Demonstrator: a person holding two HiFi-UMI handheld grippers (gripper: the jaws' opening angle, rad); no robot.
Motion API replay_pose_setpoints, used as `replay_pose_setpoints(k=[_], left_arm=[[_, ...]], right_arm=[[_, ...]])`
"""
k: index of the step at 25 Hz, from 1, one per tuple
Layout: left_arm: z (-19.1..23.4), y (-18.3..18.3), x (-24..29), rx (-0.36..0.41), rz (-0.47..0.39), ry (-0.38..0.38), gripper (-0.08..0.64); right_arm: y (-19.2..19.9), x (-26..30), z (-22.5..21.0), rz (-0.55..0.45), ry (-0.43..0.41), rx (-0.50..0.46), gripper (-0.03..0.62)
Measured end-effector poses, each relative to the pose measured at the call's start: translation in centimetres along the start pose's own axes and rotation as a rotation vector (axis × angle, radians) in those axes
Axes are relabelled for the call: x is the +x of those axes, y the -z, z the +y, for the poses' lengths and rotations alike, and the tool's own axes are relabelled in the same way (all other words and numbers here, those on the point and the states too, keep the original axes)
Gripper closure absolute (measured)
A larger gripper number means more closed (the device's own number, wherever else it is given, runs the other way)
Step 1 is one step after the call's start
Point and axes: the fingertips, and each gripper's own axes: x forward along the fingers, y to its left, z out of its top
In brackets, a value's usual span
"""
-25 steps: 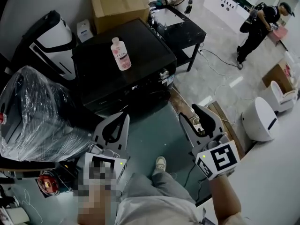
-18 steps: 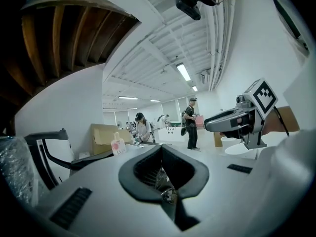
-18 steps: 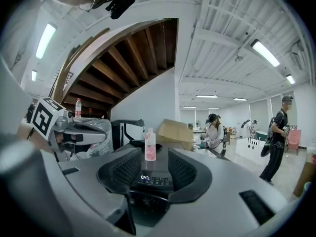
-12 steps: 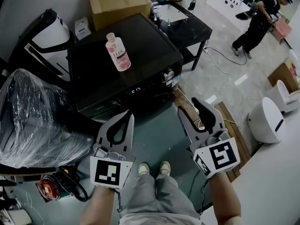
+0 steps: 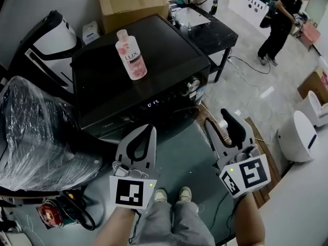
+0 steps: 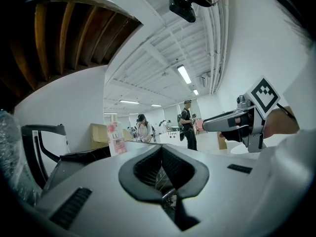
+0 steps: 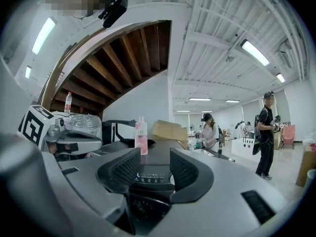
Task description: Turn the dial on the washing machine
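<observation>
Nearest the wearer, low in the head view, the left gripper [image 5: 147,132] hung with its jaws clenched on nothing. The right gripper [image 5: 218,118] sat a little further forward, its jaws apart and opening, with nothing between them. Its own view showed only the machine's lit display [image 7: 146,174] beyond the gap.

Just ahead stood the black washing machine [image 5: 159,50]. The dial [image 5: 193,84], a small silvery knob, sat at the right end of its front control strip, near the corner. It lay ahead of the right gripper and somewhat to its left, well apart from both claws. The right gripper was clearly the nearer; the left one faced the middle of the front. By my reading the dial's axis ran out of the front face toward the wearer, so the open jaws would need to straddle it head-on.

On the lid beyond stood a pink bottle [image 5: 131,55], upright, with a cardboard box [image 5: 133,1] behind the machine.

The dial's markings and pointer were too small to read. The steep angle squeezed the machine's front into a thin strip, and in the right gripper view I could not pick the dial out with confidence.
</observation>
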Motion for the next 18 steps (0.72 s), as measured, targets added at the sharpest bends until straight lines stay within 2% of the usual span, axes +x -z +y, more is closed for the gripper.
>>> replay_pose_setpoints(k=[7,12,18], left_arm=[[-0.6,4.1,2.4,-0.018,-0.022,-0.010,0.541],[0.0,7.0,3.8,-0.012,-0.021,-0.030,0.541],[0.8,9.6,5.5,-0.018,-0.020,-0.061,0.541]], right_arm=[[4.3,4.2,-0.9,-0.005,-0.027,-0.022,0.387],[7.4,6.7,-2.0,0.011,-0.020,-0.033,0.387],[11.0,9.9,-4.0,0.054,0.004,-0.093,0.380]])
